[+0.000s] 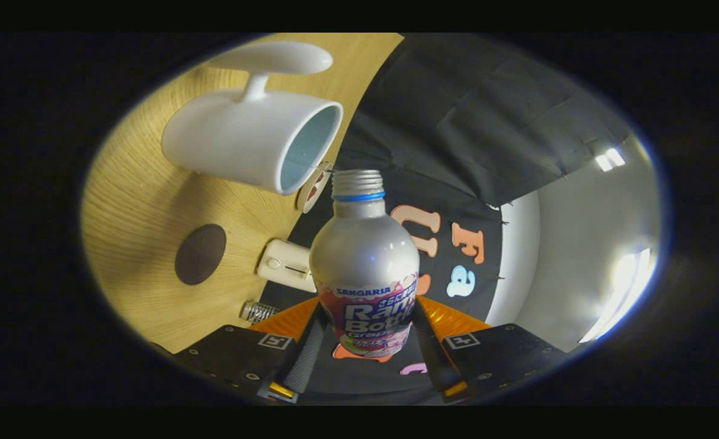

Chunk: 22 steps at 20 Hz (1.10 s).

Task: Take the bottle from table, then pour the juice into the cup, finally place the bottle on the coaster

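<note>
A wooden table [139, 201] bears a white cup [237, 143] and a dark round coaster [200, 254].

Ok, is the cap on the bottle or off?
Off: the bottle, held between the fingers, shows bare neck threads and an open mouth near the cup.

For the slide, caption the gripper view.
Gripper shut on uncapped bottle, its mouth tipped toward the white cup, above the table and dark coaster.

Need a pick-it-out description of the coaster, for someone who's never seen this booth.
Start from the wooden table. Beyond the white cup, toward the fingers of the gripper shut on the bottle, lies the coaster. It is a flat dark brown disc with nothing on it, unlike the boxy cream device and the small metal spring next to it.
</note>
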Each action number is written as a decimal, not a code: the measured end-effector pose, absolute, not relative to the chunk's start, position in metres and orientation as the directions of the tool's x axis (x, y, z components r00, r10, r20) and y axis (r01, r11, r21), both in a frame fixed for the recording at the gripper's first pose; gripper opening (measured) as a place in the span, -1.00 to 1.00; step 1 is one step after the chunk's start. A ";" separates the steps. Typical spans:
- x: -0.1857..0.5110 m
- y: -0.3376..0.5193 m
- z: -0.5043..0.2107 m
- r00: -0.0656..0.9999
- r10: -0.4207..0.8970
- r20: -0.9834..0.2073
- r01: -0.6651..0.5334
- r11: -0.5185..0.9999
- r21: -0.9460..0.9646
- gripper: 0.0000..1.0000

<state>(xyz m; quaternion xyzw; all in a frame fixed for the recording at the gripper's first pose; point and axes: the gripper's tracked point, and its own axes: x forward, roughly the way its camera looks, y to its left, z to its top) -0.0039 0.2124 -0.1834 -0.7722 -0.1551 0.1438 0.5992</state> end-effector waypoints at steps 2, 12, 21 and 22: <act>-0.006 0.213 -0.186 0.918 0.393 -0.062 0.009 -0.178 -0.984 0.51; 0.007 0.207 -0.195 0.920 0.316 -0.230 -0.307 0.221 -0.926 0.52; 0.016 0.206 -0.196 0.895 0.301 -0.329 -0.446 0.640 -0.626 0.53; 0.021 0.204 -0.195 0.893 0.304 -0.332 -0.448 0.679 -0.582 0.53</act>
